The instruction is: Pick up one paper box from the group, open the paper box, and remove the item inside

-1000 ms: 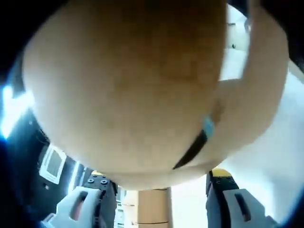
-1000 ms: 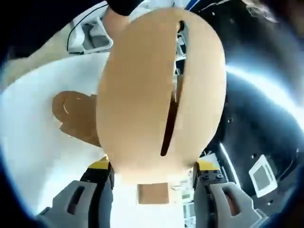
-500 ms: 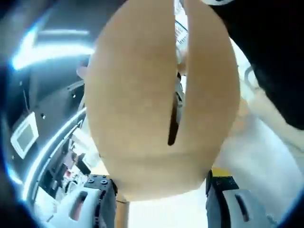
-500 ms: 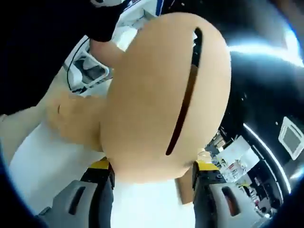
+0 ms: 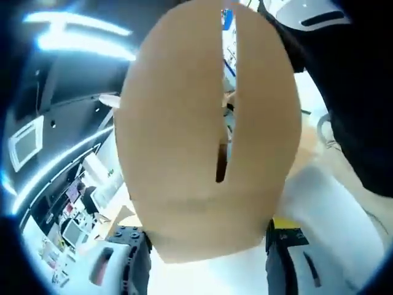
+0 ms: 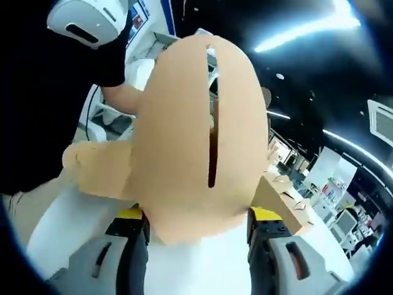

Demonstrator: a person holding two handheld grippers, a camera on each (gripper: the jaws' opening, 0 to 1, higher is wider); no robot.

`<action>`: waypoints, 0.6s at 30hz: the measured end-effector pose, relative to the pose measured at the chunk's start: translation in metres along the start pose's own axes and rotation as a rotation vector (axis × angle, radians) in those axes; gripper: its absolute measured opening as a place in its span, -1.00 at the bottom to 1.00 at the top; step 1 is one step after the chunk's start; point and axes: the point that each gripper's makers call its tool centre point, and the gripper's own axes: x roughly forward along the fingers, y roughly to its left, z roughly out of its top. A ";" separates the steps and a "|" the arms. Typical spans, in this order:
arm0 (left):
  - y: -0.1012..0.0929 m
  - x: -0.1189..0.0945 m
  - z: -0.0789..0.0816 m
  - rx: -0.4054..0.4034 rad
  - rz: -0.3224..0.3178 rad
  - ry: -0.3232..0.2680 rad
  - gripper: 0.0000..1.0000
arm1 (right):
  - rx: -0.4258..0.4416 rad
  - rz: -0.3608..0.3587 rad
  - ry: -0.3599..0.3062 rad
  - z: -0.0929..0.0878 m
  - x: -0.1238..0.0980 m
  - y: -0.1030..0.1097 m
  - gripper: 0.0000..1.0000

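A brown paper box (image 5: 184, 153) stands close before the lens in the left gripper view, with a dark slit running down its middle. My left gripper (image 5: 206, 249) is shut on its lower end, a jaw on each side. In the right gripper view the same box (image 6: 178, 153) shows a slit too, and my right gripper (image 6: 196, 232) is shut on it. A tan cardboard piece (image 6: 92, 175) juts out to the box's left. What is inside the box is hidden.
A white table (image 5: 334, 206) lies below the box, also seen as the white table (image 6: 202, 273). A person's dark sleeve (image 5: 350, 92) and a white gripper housing (image 6: 83, 18) are close by. Shop shelves (image 6: 331, 184) and ceiling lights (image 5: 80, 31) are behind.
Both views have tilted up from the table toward the room and ceiling. In the left gripper view the box has turned from a broad face to its slit face.
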 end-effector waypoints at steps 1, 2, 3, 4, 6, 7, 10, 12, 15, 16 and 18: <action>-0.001 0.001 -0.002 -0.003 -0.004 0.007 0.51 | 0.007 0.004 0.001 -0.003 0.001 0.001 0.30; -0.002 0.001 -0.003 -0.007 -0.007 0.009 0.51 | 0.015 0.009 -0.001 -0.003 0.002 0.003 0.30; -0.002 0.001 -0.002 -0.018 -0.007 0.003 0.51 | 0.019 0.009 -0.001 -0.003 0.001 0.003 0.30; -0.002 0.000 -0.002 -0.021 -0.007 0.002 0.51 | 0.035 0.010 -0.003 -0.004 0.000 0.002 0.29; -0.001 0.000 -0.002 -0.012 -0.004 0.004 0.50 | 0.042 0.006 0.001 -0.006 -0.001 0.000 0.29; -0.001 0.000 -0.002 -0.011 -0.004 0.004 0.49 | 0.043 0.001 0.005 -0.007 -0.002 0.000 0.30; -0.001 0.000 0.000 -0.013 -0.005 -0.002 0.46 | 0.057 -0.018 0.009 -0.008 -0.007 -0.004 0.32; 0.000 0.000 -0.001 -0.021 -0.002 -0.003 0.44 | 0.059 -0.060 0.010 -0.009 -0.016 -0.014 0.31; 0.002 0.000 -0.001 -0.025 0.006 -0.003 0.41 | 0.068 -0.086 0.021 -0.011 -0.029 -0.019 0.30; 0.003 0.000 -0.001 -0.022 0.006 -0.004 0.41 | 0.080 -0.082 0.024 -0.012 -0.032 -0.018 0.29; 0.003 0.001 -0.001 -0.017 0.006 -0.005 0.41 | 0.084 -0.085 0.036 -0.015 -0.037 -0.018 0.28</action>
